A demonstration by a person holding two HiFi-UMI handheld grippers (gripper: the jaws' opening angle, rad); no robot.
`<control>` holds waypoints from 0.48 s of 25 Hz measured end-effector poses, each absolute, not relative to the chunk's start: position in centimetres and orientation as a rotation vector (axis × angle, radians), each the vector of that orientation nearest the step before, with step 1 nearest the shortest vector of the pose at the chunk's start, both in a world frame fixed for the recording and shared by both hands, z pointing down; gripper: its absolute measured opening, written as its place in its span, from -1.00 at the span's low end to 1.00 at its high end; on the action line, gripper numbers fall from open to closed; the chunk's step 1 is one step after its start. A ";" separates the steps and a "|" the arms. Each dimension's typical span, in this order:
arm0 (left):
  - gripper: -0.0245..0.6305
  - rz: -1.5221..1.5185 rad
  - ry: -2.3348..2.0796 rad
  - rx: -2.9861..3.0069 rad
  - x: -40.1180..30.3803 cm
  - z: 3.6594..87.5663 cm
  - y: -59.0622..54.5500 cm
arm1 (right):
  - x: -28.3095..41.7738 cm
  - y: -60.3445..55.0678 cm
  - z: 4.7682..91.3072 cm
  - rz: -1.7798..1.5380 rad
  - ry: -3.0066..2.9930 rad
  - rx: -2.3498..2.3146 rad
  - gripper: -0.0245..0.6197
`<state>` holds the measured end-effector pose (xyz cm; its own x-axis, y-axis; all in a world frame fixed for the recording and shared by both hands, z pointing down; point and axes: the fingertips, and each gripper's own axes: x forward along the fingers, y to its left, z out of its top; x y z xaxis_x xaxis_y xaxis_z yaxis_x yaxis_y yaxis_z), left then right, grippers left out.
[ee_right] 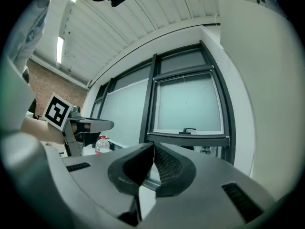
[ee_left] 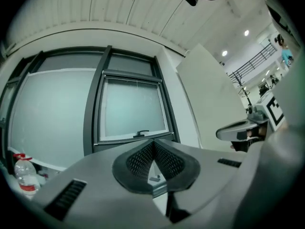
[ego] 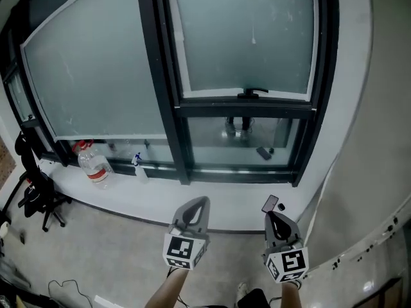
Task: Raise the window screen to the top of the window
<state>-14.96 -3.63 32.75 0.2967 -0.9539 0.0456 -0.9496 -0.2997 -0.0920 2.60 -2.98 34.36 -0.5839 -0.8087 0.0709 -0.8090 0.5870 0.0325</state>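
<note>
The window screen is a pale mesh panel in a white frame and covers the right-hand pane. Its bottom bar carries a black handle partway up the dark window frame, with clear glass below it. Both grippers hang well below the sill, apart from the window. My left gripper is shut with nothing in it, and so is my right gripper. In the left gripper view the pads meet under the handle. In the right gripper view the pads meet too, and the handle lies ahead.
A water bottle with a red cap and a small spray bottle stand on the white sill. A black stand occupies the floor at left. A white wall rises close on the right.
</note>
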 end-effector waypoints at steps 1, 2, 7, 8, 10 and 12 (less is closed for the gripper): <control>-0.92 -0.142 1.833 -2.494 -14.9 32.5 -2.7 | 2.5 -1.9 34.0 -0.004 -2.724 1.388 -0.89; -0.92 -0.137 1.838 -2.497 -14.8 32.1 -1.9 | 2.5 -0.9 33.5 -0.011 -2.725 1.384 -0.89; -0.92 -0.119 1.904 -2.424 -16.4 30.3 4.0 | 0.9 4.5 31.3 -0.012 -2.780 1.286 -0.89; -0.92 -0.108 1.939 -2.412 -17.0 30.1 5.4 | 0.5 5.5 30.7 -0.037 -2.795 1.256 -0.89; -0.91 -0.097 1.994 -2.381 -17.7 29.8 8.6 | -0.1 7.9 29.6 -0.083 -2.832 1.208 -0.89; -0.91 -0.102 2.013 -2.339 -17.7 29.6 12.1 | -0.2 11.0 29.2 -0.109 -2.863 1.190 -0.89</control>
<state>-17.69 12.08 29.63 0.1482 -0.9888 0.0151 -0.9853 -0.1489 -0.0838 -0.23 11.03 29.18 -0.7051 -0.7091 0.0094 -0.7063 0.7034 0.0798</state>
